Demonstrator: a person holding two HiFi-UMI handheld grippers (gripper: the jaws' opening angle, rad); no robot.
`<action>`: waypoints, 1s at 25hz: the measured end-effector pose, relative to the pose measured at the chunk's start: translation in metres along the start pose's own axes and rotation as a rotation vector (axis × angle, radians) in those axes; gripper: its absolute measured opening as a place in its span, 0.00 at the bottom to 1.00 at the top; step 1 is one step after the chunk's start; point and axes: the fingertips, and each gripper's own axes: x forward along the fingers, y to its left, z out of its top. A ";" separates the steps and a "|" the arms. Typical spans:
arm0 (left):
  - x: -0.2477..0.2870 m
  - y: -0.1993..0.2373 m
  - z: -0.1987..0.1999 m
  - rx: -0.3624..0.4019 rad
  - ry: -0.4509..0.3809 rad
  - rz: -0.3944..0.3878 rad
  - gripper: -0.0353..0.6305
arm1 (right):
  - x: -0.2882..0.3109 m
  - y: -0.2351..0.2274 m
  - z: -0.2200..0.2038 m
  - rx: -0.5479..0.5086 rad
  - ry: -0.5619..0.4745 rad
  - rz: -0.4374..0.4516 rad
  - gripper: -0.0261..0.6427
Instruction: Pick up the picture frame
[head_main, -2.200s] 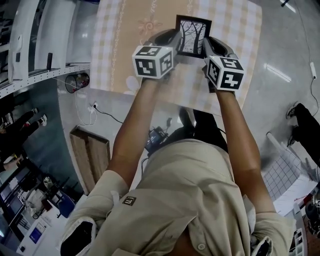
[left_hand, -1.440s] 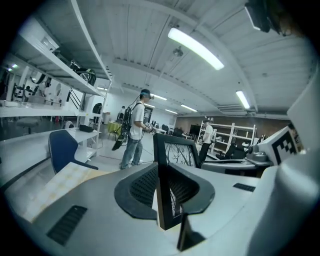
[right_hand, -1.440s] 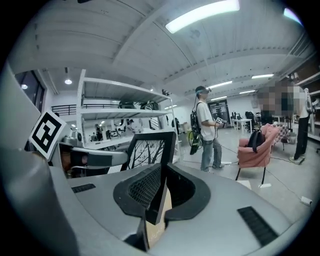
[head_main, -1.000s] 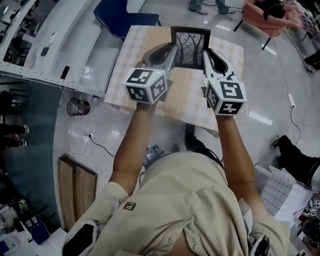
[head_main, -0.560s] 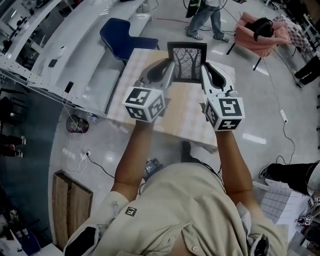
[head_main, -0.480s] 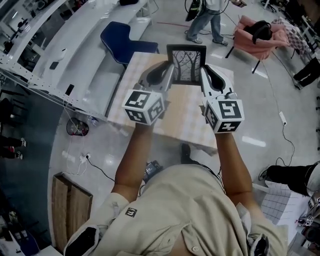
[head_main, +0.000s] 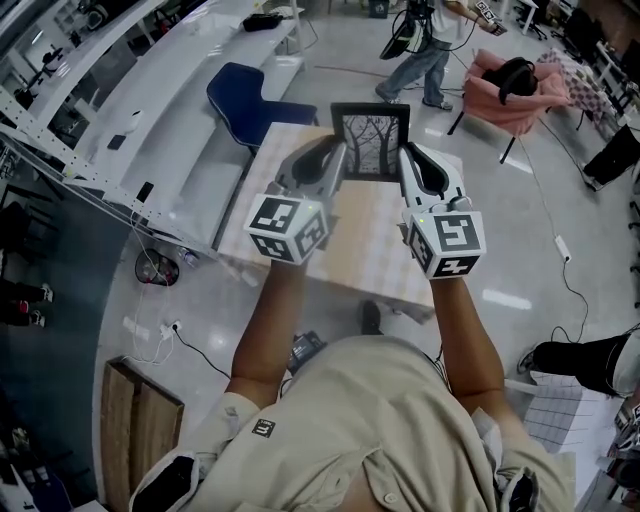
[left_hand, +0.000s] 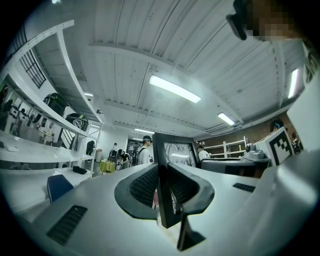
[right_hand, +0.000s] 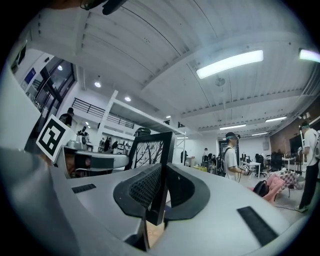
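The black picture frame (head_main: 371, 142) holds a print of bare tree branches and is lifted well above the checked table (head_main: 370, 240), upright between both hands. My left gripper (head_main: 336, 163) is shut on its left edge, and my right gripper (head_main: 404, 165) is shut on its right edge. In the left gripper view the picture frame (left_hand: 170, 175) stands edge-on, pinched between the left gripper's (left_hand: 161, 192) ribbed pads. In the right gripper view the picture frame (right_hand: 152, 165) is likewise clamped by the right gripper (right_hand: 156, 192), its tree print facing left.
A blue chair (head_main: 248, 98) stands at the table's far left beside a long white bench (head_main: 140, 150). A pink-draped chair (head_main: 512, 88) and a walking person (head_main: 425, 45) are beyond the table. Cables (head_main: 560, 260) trail on the floor at right.
Both grippers have raised the frame off the table and held it upright. The table and floor have dropped farther below as the view widened.
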 end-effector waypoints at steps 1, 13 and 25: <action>-0.001 0.000 0.001 0.001 -0.002 0.001 0.14 | -0.001 0.001 0.002 -0.003 -0.002 0.001 0.09; -0.009 -0.007 0.011 0.016 -0.017 0.001 0.14 | -0.009 0.007 0.013 -0.029 -0.011 0.013 0.09; -0.017 -0.009 0.014 0.023 -0.020 0.007 0.14 | -0.014 0.012 0.017 -0.034 -0.015 0.014 0.08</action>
